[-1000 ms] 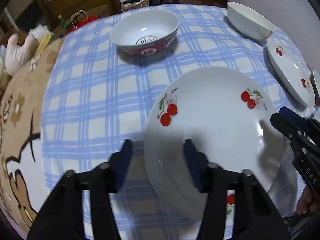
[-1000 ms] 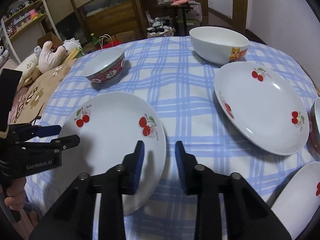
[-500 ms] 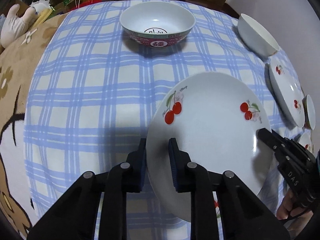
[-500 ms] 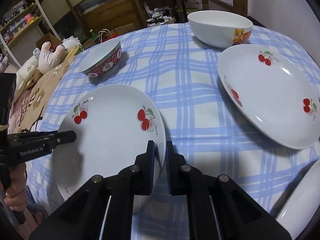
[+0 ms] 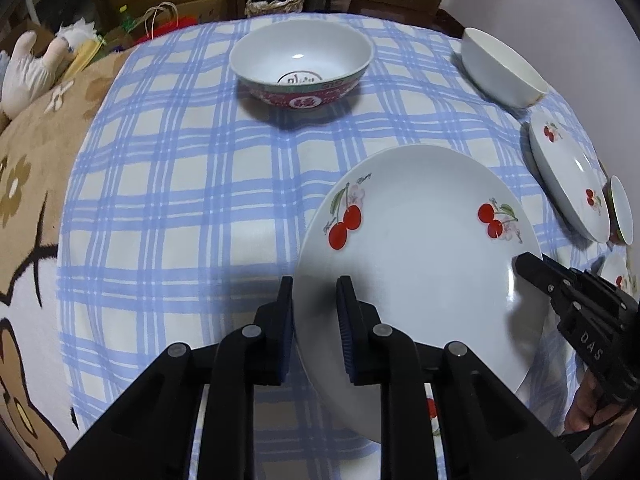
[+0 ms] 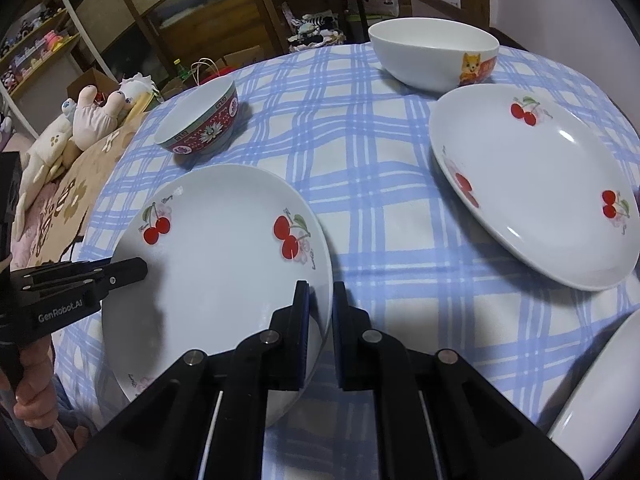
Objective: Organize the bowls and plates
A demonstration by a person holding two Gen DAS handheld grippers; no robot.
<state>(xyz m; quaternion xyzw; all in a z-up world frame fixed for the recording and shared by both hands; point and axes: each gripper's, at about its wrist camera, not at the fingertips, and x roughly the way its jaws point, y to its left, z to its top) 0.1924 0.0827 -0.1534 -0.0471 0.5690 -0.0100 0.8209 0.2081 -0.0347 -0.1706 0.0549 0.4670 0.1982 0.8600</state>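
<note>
Gripping the cherry plate (image 5: 420, 264) at opposite rims: left hand-held gripper (image 5: 314, 332) is clamped on its near-left edge, one pad above the rim and one beneath; right hand-held gripper (image 6: 320, 336) is clenched on the opposite edge the same way. Both sets of jaws have just been closing, with the rim between them. The plate sits low over the checked cloth on the worktop (image 5: 180, 200); whether it is lifted clear I cannot tell.

Handling, as judged: glazed ceramic, rigid, fairly heavy for a thin-rim pinch, slick and breakable. The rim is the only purchase, so two opposed grips suit it; uneven lifting could let it slide out.

Pose: both grippers slant steeply downward, and a hand (image 6: 30, 384) shows on the left gripper's handle.

Nearby: red-patterned bowl (image 5: 302, 66), white bowl (image 6: 434, 54), second cherry plate (image 6: 536, 184).
</note>
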